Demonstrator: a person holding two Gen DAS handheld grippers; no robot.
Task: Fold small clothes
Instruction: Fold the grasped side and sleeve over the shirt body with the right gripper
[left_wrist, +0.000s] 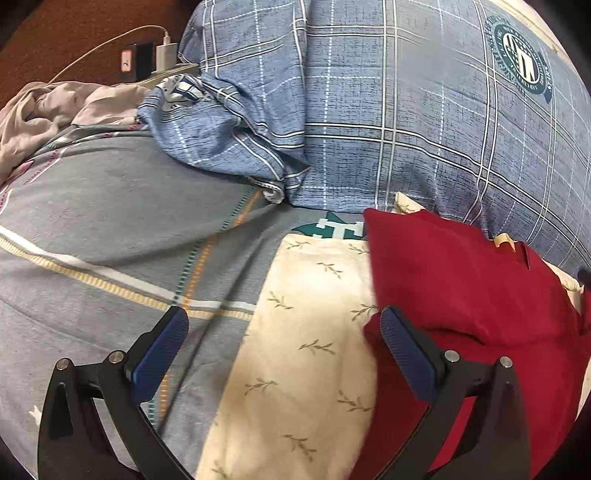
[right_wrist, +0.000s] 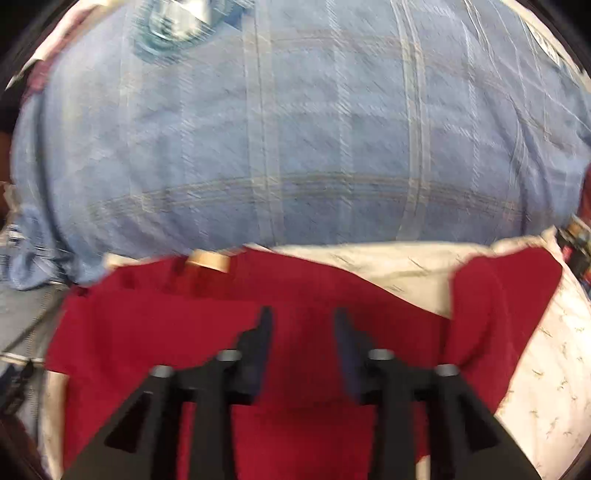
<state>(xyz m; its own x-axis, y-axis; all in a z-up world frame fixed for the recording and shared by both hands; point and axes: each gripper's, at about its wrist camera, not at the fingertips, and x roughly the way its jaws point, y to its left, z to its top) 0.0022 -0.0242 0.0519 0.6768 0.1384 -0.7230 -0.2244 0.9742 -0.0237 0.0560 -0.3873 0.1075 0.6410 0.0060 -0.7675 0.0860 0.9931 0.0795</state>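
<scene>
A dark red garment (left_wrist: 461, 295) lies partly folded on a cream leaf-print cloth (left_wrist: 303, 332) spread over the bed. My left gripper (left_wrist: 282, 317) is open wide above the cream cloth. Its right finger (left_wrist: 402, 343) is at the garment's left edge, and nothing is between its jaws. In the blurred right wrist view the red garment (right_wrist: 184, 325) fills the lower half, with a tan neck label (right_wrist: 207, 260) at its far edge. My right gripper (right_wrist: 303, 314) hovers over the garment's middle, jaws partly apart. Only the garment's flat surface shows in the gap.
A blue plaid quilt (left_wrist: 406, 129) bulges right behind the garment, filling the top of the right wrist view as the quilt (right_wrist: 295, 129). A grey striped bedsheet (left_wrist: 110, 240) extends left. A crumpled grey cloth (left_wrist: 44, 110) and a white charger (left_wrist: 166, 53) sit far left.
</scene>
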